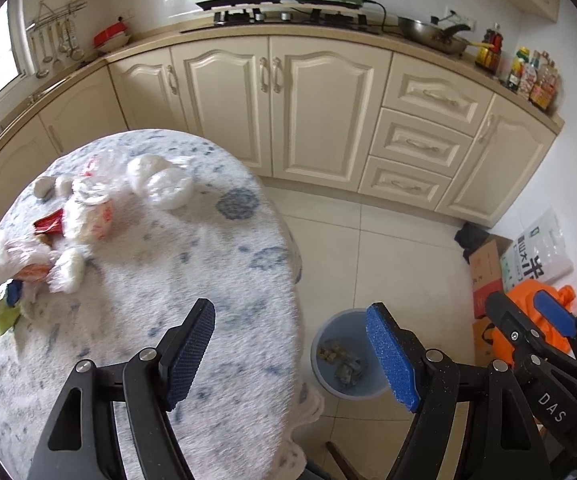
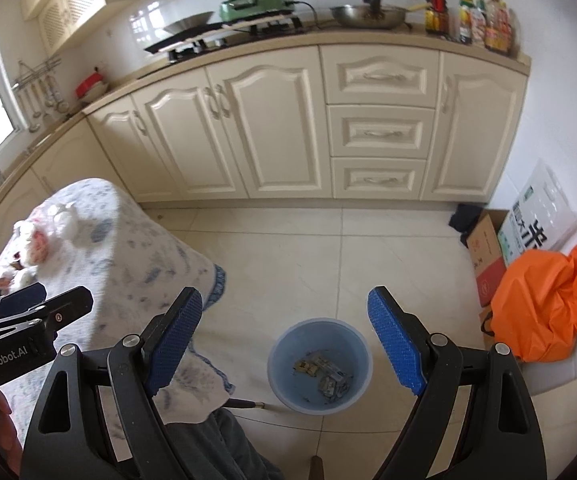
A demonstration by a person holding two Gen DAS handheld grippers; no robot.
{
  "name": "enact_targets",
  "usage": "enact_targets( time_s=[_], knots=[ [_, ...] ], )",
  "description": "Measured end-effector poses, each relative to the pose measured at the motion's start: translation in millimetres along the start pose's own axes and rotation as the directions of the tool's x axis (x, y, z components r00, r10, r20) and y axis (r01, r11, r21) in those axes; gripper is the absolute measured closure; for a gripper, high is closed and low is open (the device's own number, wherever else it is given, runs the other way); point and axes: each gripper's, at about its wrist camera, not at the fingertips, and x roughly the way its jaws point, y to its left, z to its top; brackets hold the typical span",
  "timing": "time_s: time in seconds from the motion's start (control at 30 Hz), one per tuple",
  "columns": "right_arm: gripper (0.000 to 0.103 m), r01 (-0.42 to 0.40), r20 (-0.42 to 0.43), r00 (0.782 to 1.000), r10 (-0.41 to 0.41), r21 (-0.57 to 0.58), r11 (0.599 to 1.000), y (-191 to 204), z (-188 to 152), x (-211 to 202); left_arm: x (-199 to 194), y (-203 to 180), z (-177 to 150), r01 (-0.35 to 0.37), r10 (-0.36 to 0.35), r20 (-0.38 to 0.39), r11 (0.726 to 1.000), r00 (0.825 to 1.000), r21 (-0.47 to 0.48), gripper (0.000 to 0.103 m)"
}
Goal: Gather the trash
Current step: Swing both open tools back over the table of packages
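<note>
Looking along the left gripper [image 1: 290,350], the left wrist view shows its blue-padded fingers [image 1: 192,348] spread wide with nothing between them, hanging over the near edge of the table [image 1: 208,280], which wears a white cloth with blue flowers. The trash pile [image 1: 60,232] lies ahead and to the left on that cloth: crumpled white plastic bags, a red wrapper and some green and yellow packets at the far left edge, all bunched close together. A looser clump of clear plastic [image 1: 160,180] sits a little further back, apart from the main heap. Down on the tiled floor, to the right of the table edge, stands the blue bin [image 1: 328,344] with a few scraps already in its bottom. The right gripper shows at the right margin, beyond the bin.

In the right wrist view, the right gripper [image 2: 284,344] is also spread and empty, and it hangs almost straight over the blue bin [image 2: 320,364], well to the right of the table [image 2: 148,248]. The trash pile [image 2: 36,240] appears only far off at the left, small and blurred.

The coming pick turns on that layout: the trash lies forward and leftward of both tools, and the left gripper looks clearly nearer to it, while the right one is better placed for the bin. The heap's long run seems to go from near-left to far-right, so a reach from the left gripper would meet its near end first.
</note>
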Motion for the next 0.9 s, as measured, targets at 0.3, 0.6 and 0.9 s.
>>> enact_targets(
  time_s=[0.3, 0.6, 0.9],
  knots=[
    [0.016, -0.13, 0.01, 0.991, 0.134, -0.165, 0.978, 80.5, 4.9, -6.9, -47.6, 71.6, -23.4, -0.093, 0.101, 0.044, 0.984, 0.994, -0.149, 0.029],
    [0.016, -0.276, -0.032, 0.959, 0.282, -0.343, 0.898, 180.0, 2.7, -5.1, -90.5, 148.2, -53.6, -0.196, 0.223, 0.043, 0.921, 0.974, -0.336, 0.028],
    [0.016, -0.384, -0.119, 0.916, 0.382, -0.531, 0.755, 280.8, -11.8, 5.4, -112.4, 213.3, -80.1, -0.279, 0.312, -0.016, 0.824, 0.95, -0.493, 0.028]
  ],
)
